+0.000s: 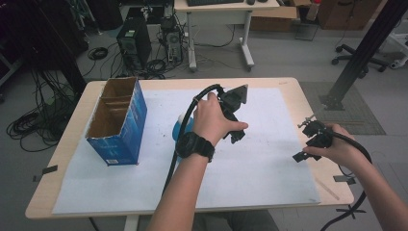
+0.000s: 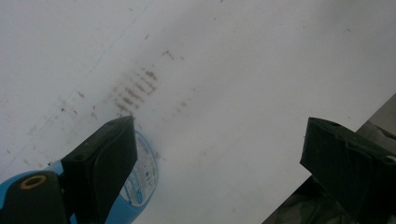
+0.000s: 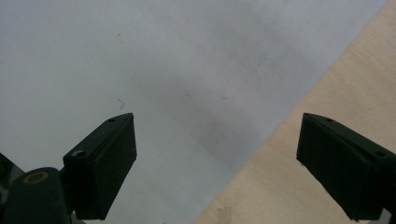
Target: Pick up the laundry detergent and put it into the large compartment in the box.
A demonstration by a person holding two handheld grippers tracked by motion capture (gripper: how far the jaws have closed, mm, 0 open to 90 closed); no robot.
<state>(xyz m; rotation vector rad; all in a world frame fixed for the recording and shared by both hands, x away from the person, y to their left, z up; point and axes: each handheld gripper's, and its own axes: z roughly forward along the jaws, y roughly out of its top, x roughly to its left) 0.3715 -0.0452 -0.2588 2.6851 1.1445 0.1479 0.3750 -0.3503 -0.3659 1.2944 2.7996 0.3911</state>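
I am holding the left gripper (image 1: pixel 234 126) near the middle of the high view, over the white sheet (image 1: pixel 260 163) that covers the table (image 1: pixel 293 86). Its jaws are standing wide apart and are gripping nothing. A blue round container (image 1: pixel 183 129) is lying on the sheet just left of my left hand (image 1: pixel 211 120); in the left gripper view it is peeking out at the lower left (image 2: pixel 140 182), behind the left jaw, not between the two. I am keeping the right gripper (image 1: pixel 310 142) at the right of the high view, near the sheet's edge, its jaws released and empty. An open blue cardboard box (image 1: pixel 120 120) is standing upright at the left of the high view.
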